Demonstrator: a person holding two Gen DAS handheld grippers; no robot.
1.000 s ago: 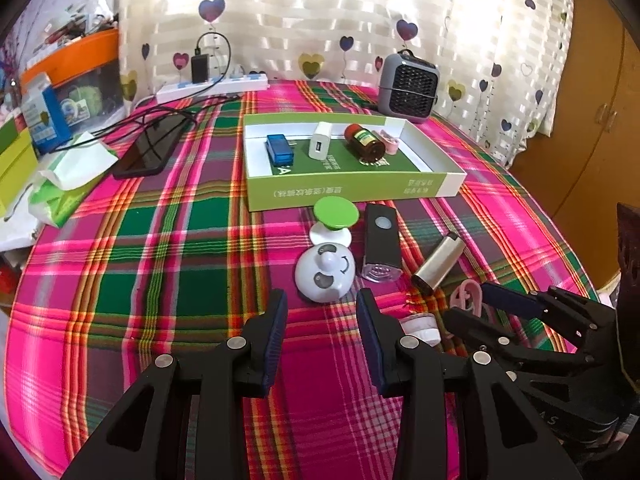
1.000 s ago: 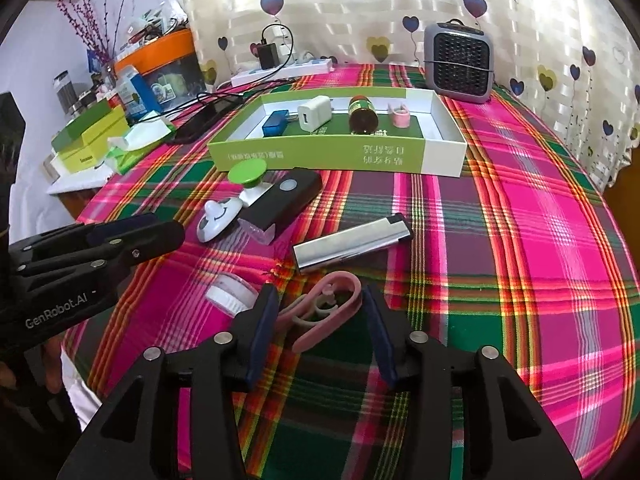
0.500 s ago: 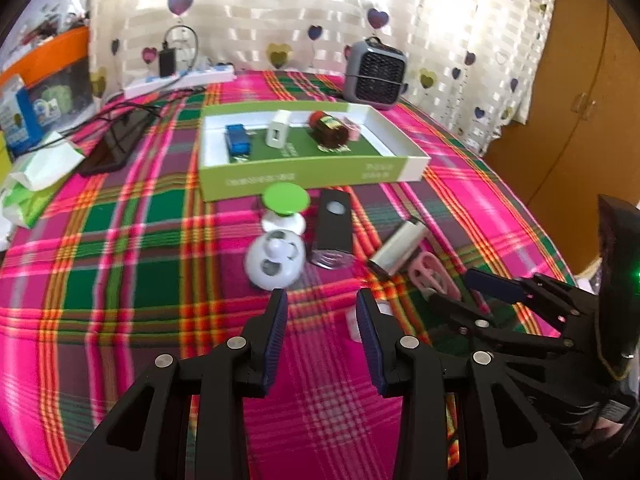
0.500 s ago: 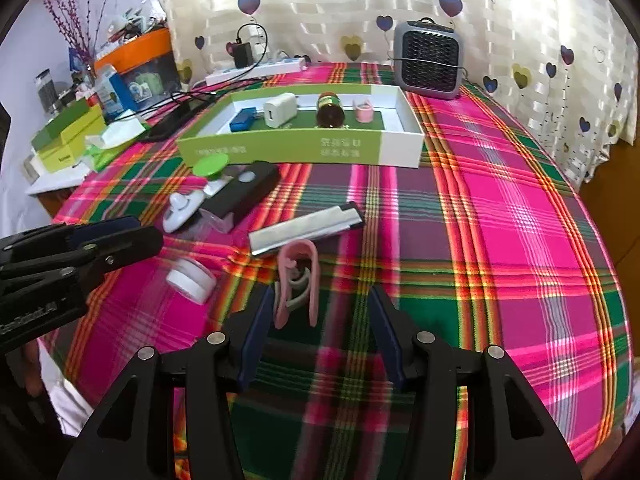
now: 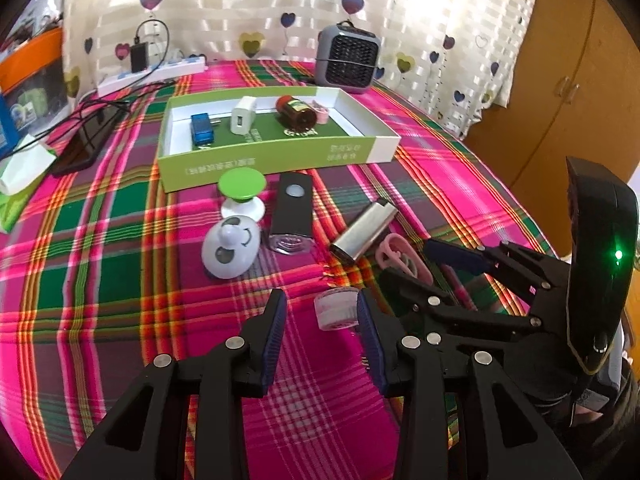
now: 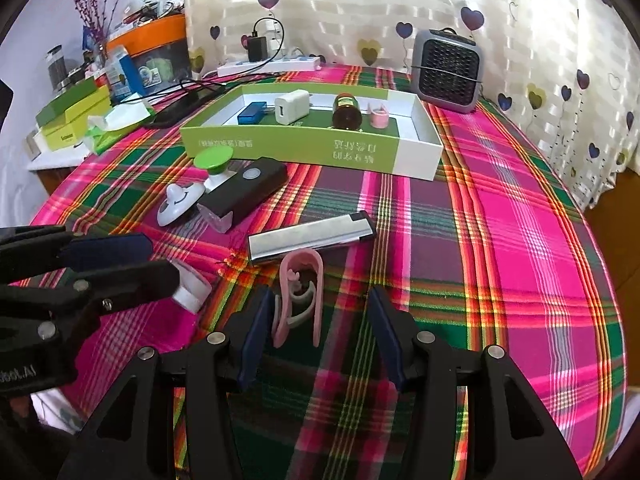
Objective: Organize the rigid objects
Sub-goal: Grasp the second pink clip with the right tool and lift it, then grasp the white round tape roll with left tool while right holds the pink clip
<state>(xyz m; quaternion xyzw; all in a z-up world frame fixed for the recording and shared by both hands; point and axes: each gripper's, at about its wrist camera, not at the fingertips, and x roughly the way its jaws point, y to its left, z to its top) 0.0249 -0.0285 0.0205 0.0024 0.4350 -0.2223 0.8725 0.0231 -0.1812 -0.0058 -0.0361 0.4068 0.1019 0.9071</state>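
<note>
The green-and-white tray [image 5: 276, 156] sits at the far side of the plaid tablecloth [image 5: 100, 280] and serves as the landmark. Inside it lie a blue adapter [image 5: 202, 128], a white charger [image 5: 243, 120], a brown bottle [image 5: 296, 111] on its side and a small pink cup [image 5: 321, 112]. Just in front of the tray's near wall stand a green-topped knob [image 5: 241, 184], a black rectangular device [image 5: 292, 210] and a white smiley-faced gadget [image 5: 231, 246]. Nearer still from the tray lies a silver lighter [image 5: 362, 232], with a pink clip [image 6: 298, 292] just beyond it.

The left gripper [image 5: 322, 314] has its jaws opening, spread to either side of a small white round container [image 5: 336, 308]; the pads do not press on it. The right gripper [image 6: 318, 320] is spread wide around the near end of the pink clip; the clip lies close to the left pad, and I cannot tell whether they touch.
</note>
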